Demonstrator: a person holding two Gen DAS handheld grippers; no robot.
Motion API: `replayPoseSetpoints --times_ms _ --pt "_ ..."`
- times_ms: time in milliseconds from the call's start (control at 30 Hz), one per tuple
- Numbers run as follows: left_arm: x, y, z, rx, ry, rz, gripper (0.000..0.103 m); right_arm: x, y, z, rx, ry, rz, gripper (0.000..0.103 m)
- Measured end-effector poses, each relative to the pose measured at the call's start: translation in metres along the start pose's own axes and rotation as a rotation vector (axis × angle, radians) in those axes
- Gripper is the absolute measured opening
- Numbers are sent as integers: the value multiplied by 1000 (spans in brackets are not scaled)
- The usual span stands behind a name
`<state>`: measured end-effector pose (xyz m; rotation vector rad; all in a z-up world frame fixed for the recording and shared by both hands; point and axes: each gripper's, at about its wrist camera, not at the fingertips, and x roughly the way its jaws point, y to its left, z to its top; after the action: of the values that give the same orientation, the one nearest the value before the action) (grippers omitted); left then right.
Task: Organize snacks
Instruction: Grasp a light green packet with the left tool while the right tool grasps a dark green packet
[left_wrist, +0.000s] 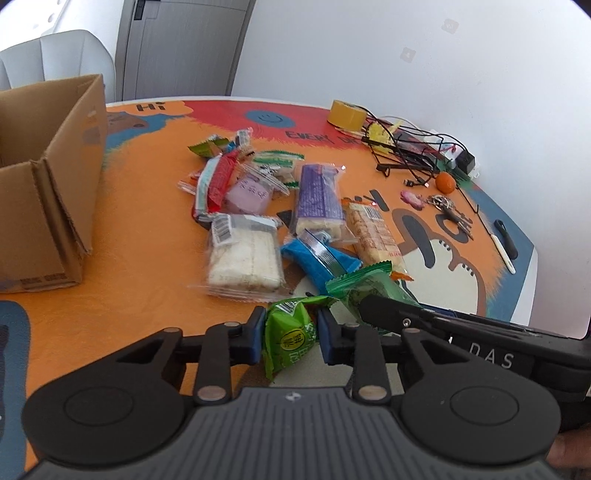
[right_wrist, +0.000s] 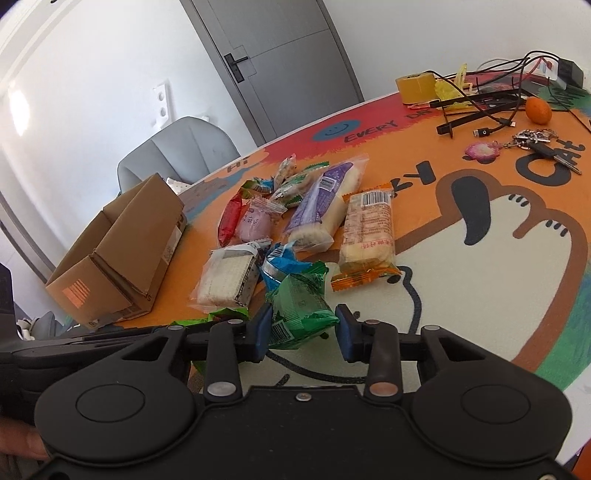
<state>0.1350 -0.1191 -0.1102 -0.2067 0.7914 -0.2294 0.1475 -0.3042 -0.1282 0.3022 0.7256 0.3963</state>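
Note:
A heap of wrapped snacks lies mid-table: a purple pack (left_wrist: 319, 195), an orange-edged cracker pack (left_wrist: 373, 232), a clear cracker pack (left_wrist: 242, 256), a blue pack (left_wrist: 319, 258), a red pack (left_wrist: 219, 177). My left gripper (left_wrist: 291, 334) is shut on a light green snack pack (left_wrist: 290, 338). My right gripper (right_wrist: 303, 328) has its jaws around a dark green snack pack (right_wrist: 299, 314), the pads touching its sides; it also shows in the left wrist view (left_wrist: 365, 286). An open cardboard box (left_wrist: 48, 173) stands at the left, also in the right wrist view (right_wrist: 118, 254).
At the far right of the table lie a roll of yellow tape (left_wrist: 347, 113), tangled black cables (left_wrist: 410, 147), a small orange (left_wrist: 445, 182), keys (left_wrist: 448, 208) and a pen (left_wrist: 504, 251). A grey chair (right_wrist: 177, 151) stands behind the box. The table edge (left_wrist: 524, 295) runs close on the right.

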Motion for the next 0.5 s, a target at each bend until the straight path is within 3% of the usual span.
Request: replayPoseSetpoints --times_ms 500 --pt "-45 36 14 -62 -162 98 26 0 32 11 -65 -74 38 37"
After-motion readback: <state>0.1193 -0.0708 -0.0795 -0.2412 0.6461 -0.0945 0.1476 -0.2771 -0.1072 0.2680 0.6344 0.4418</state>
